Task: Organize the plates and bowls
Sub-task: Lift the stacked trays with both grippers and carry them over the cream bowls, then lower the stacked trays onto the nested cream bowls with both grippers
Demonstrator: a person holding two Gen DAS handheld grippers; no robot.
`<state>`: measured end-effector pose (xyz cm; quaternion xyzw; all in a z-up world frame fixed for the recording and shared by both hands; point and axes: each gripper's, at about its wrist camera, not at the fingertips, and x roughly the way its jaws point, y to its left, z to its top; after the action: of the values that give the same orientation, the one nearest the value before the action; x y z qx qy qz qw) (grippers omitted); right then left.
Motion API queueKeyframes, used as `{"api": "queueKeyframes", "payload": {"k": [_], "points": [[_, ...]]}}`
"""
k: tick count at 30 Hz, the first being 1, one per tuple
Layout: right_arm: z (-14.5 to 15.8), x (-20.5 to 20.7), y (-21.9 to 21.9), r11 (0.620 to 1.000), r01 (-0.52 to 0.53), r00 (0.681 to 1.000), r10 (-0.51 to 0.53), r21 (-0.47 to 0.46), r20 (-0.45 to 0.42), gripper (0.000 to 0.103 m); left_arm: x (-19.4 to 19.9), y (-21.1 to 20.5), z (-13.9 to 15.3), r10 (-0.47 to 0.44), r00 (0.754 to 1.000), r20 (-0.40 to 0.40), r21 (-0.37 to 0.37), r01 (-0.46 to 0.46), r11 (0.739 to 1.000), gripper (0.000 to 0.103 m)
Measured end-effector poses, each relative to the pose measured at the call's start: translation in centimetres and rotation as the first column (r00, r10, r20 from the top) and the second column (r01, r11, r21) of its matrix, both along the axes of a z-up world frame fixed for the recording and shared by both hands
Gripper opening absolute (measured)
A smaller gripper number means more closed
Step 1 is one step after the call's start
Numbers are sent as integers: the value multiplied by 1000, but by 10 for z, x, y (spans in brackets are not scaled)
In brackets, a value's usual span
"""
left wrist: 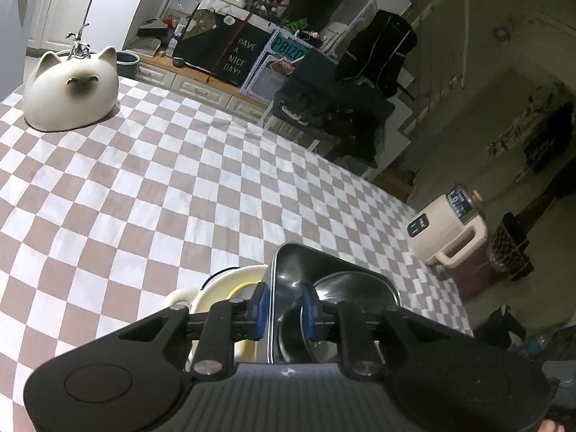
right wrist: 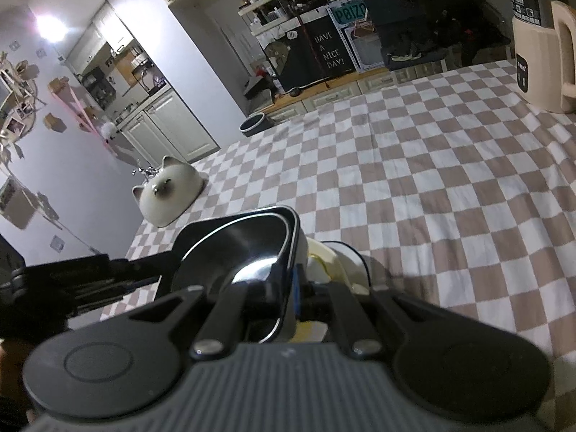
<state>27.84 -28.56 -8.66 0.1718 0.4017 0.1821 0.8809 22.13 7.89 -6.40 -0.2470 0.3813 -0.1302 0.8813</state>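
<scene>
My left gripper (left wrist: 282, 306) had its jaws closed on the rim of the black dish (left wrist: 306, 273), beside a cream bowl (left wrist: 230, 280) on the checkered bench (left wrist: 180, 180). My right gripper (right wrist: 291, 288) pinched the same dish's opposite rim.

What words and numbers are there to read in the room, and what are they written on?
"HAVE A NICE DAY!" on the black banner by the shelves.
"P8IZO", partly cut off, on the green plate sign.
The print on the cream kettle and its black panel is too small to read.
</scene>
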Motion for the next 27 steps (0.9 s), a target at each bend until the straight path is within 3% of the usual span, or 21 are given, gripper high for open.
{"api": "queueKeyframes", "payload": {"k": [27], "points": [[-12,8,7,996,5,996,-13,-89,-91,7,17,-6,-19,6,997,-78,52,-2,999,22]]}}
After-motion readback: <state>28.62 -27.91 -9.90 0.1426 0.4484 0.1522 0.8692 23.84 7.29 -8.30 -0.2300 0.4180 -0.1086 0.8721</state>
